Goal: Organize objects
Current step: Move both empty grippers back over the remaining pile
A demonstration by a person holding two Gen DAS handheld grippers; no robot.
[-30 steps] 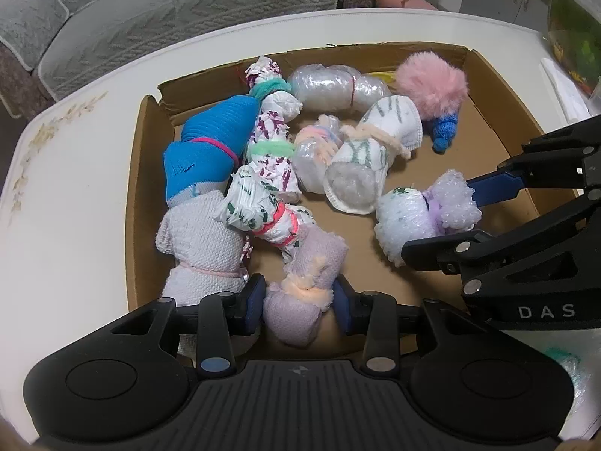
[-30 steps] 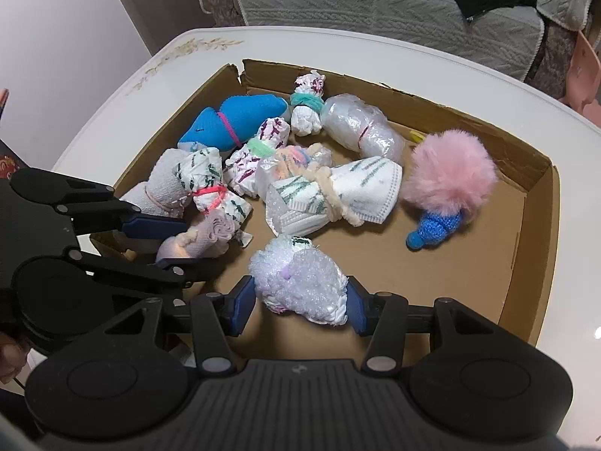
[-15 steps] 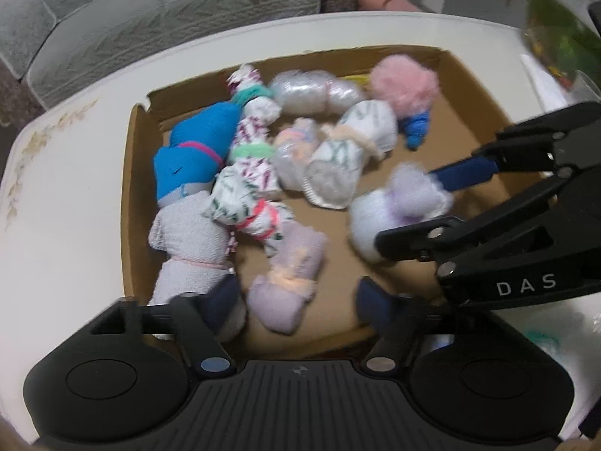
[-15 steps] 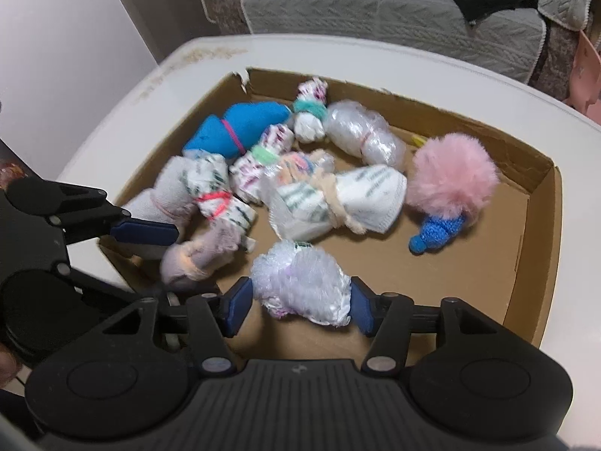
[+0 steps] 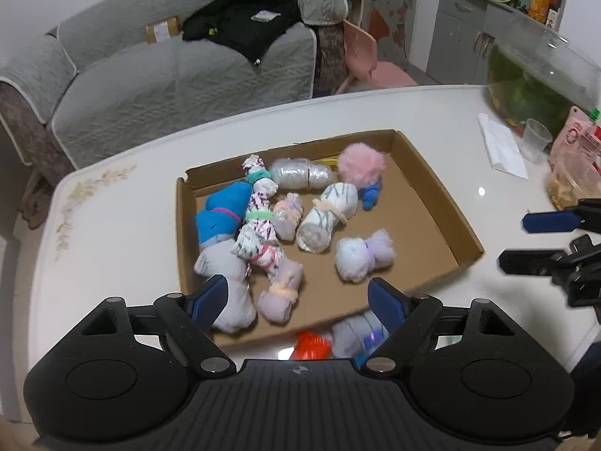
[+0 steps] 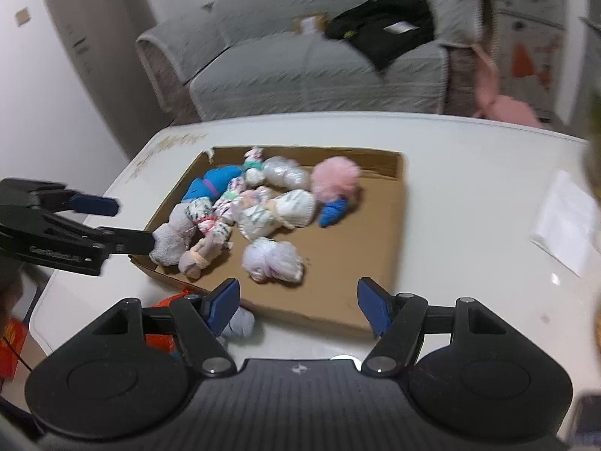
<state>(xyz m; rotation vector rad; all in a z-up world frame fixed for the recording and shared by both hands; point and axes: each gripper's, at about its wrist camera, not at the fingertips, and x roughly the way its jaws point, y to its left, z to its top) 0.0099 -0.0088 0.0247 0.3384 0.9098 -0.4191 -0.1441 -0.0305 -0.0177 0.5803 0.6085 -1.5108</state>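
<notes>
Where the cardboard tray (image 5: pixel 432 203) sits on the white table (image 5: pixel 112 248), it holds rolled bundles tied with bands: a blue sock roll (image 5: pixel 221 214), a pink pompom (image 5: pixel 361 163), a lilac roll (image 5: pixel 281 289), a white fluffy roll (image 5: pixel 362 253). No writing reads clearly. The left gripper (image 5: pixel 298 297) and right gripper (image 6: pixel 298 302) have just been opening; both stand wide apart and empty, above the tray's near edge.

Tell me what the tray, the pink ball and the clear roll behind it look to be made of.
Tray: brown cardboard, matte, with a torn corner edge. Pink ball: fluffy fur or yarn, probably synthetic, fuzzy outline. Clear roll: likely thin plastic film, translucent and glossy with wrinkles.
</notes>
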